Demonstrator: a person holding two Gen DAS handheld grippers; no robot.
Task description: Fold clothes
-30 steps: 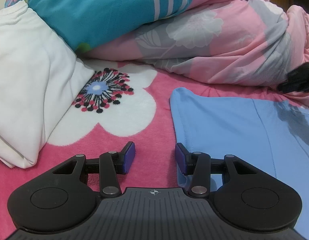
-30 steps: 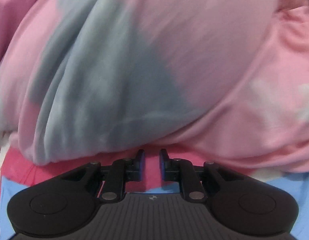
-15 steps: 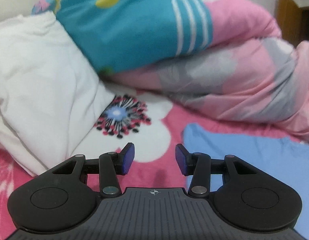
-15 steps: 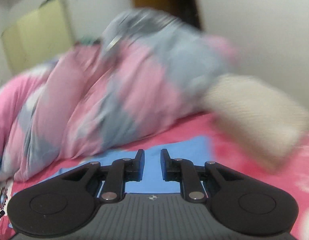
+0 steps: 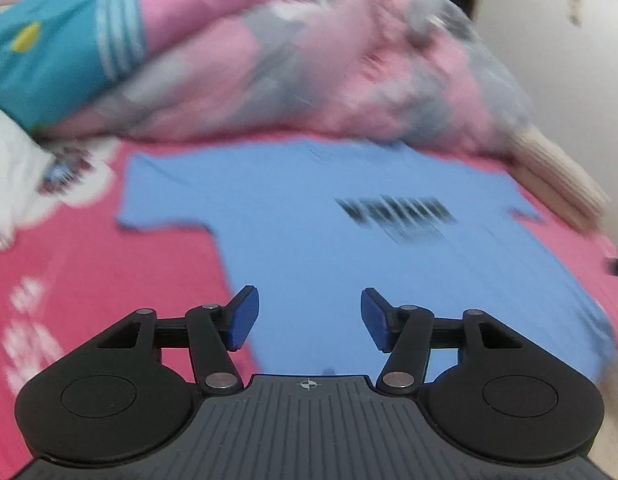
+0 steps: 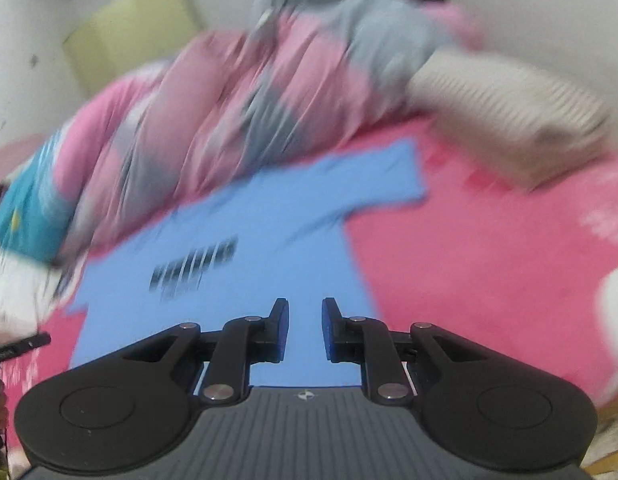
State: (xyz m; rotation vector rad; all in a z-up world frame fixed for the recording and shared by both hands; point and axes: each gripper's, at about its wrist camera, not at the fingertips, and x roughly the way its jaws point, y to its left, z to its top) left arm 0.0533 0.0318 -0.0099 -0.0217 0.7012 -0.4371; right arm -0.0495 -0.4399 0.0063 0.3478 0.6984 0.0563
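Below left gripper [image 5: 309, 318] opening, blue T-shirt [image 5: 349, 216] flat, nothing gripped

Ahead of the left gripper [image 5: 309, 318], the dark print [image 5: 397, 211] on the shirt [image 5: 293, 216] is smeared beyond reading. Beyond it the quilt [image 5: 309, 80] is streaked with blur, and the shirt's collar edge slips under its hem. Far right, a dark object [image 5: 617, 267] is cut by the frame. From the right gripper [image 6: 305, 330], the pillow [image 6: 509, 120] blurs too.
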